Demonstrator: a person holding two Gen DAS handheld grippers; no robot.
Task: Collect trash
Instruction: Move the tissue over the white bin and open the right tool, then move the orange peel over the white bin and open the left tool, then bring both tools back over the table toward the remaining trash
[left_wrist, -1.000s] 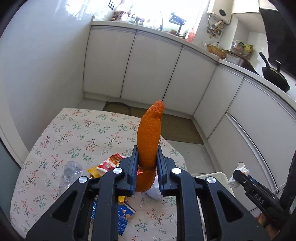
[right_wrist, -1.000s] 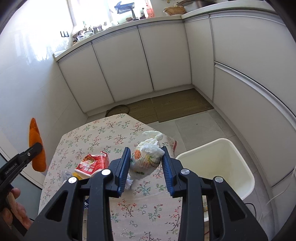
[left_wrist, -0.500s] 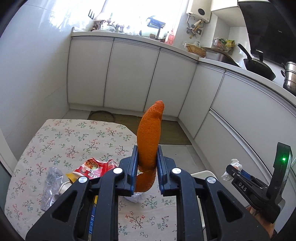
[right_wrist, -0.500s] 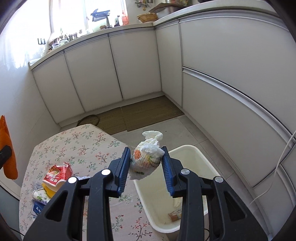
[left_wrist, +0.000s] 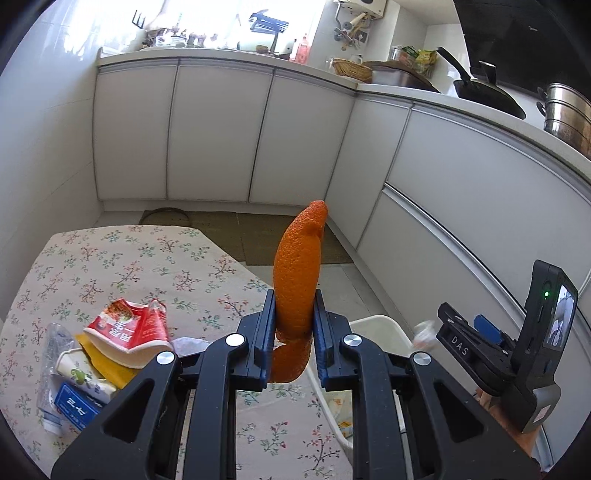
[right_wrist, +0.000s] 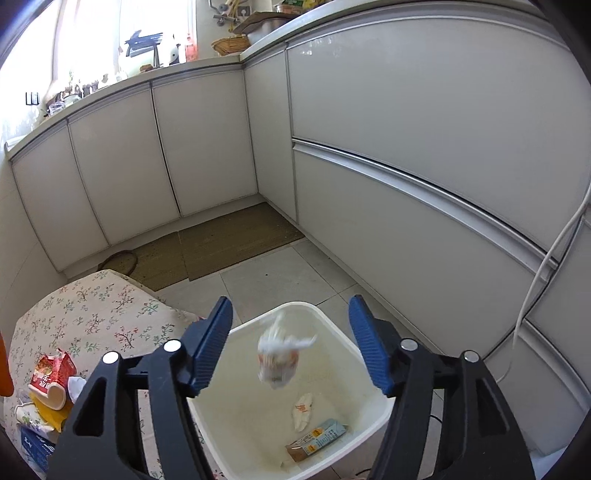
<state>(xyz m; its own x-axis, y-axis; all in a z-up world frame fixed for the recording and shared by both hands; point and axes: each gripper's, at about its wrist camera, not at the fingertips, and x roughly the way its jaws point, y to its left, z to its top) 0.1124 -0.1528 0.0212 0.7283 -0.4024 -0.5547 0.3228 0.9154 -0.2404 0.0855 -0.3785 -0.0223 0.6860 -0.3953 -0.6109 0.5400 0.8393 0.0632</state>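
My left gripper (left_wrist: 294, 325) is shut on a long orange peel (left_wrist: 299, 273) and holds it upright above the table's right edge. My right gripper (right_wrist: 290, 328) is open over the white bin (right_wrist: 364, 356). A crumpled plastic wrapper (right_wrist: 277, 356), blurred, is in the air between its open jaws above the bin. The bin holds a small carton (right_wrist: 317, 439) and a white scrap (right_wrist: 303, 408). The bin rim (left_wrist: 380, 325) and the right gripper (left_wrist: 424, 332) also show in the left wrist view.
A floral-cloth table (left_wrist: 122, 266) holds a red carton (left_wrist: 129, 328), a clear plastic bottle (left_wrist: 55, 343), a blue box (left_wrist: 75, 404) and a yellow wrapper (left_wrist: 107, 365). White cabinets (right_wrist: 406, 155) ring the floor. A brown mat (right_wrist: 221, 243) lies beyond.
My right gripper has swung right over the bin and opened, and the wrapper has dropped free. My left gripper still holds the peel and has turned rightward.
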